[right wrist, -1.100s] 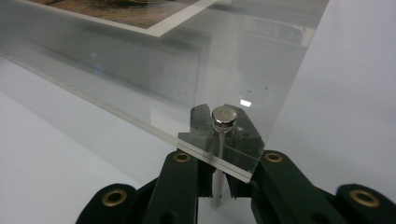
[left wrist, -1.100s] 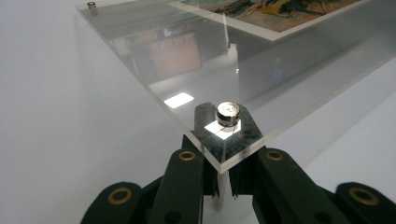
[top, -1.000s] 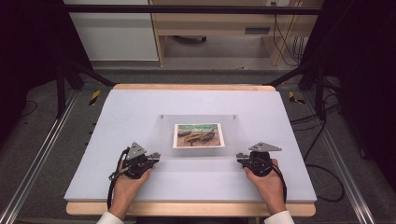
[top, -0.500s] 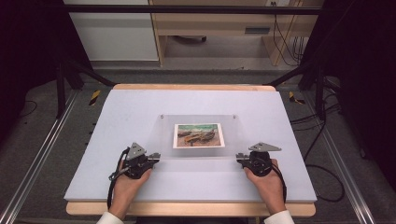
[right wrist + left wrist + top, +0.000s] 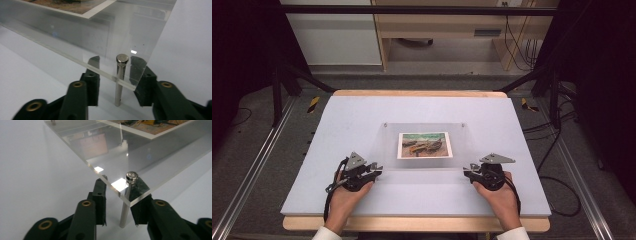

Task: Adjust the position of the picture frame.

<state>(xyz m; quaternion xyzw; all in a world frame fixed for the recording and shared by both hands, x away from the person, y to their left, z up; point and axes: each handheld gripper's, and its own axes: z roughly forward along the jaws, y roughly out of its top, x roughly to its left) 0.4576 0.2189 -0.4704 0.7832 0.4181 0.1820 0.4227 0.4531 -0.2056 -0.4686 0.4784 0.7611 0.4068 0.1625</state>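
Acrylic frame (image 5: 424, 145) sits at the centre of the white table (image 5: 362, 115), raised on metal standoff posts at its corners, with a printed picture (image 5: 424, 145) under the clear plate. I see the frame lying flat, its far two posts visible as small dots along the far edge.

Left gripper (image 5: 371, 171) rests on the table at the near left corner of the frame. In the left gripper view, its jaws have just been opening and now stand apart on either side of the near left post (image 5: 126, 200). A gap shows between each pad and the post, so I read no grip here.

Right gripper (image 5: 473, 170) rests at the near right corner. In the right gripper view, its jaws have likewise just been opening and stand parted around the near right post (image 5: 120, 80), which rises between them without contact on either side. The corner of the plate overhangs both jaws.

Each hand (image 5: 344, 197) holds its gripper low, close to the near table edge.
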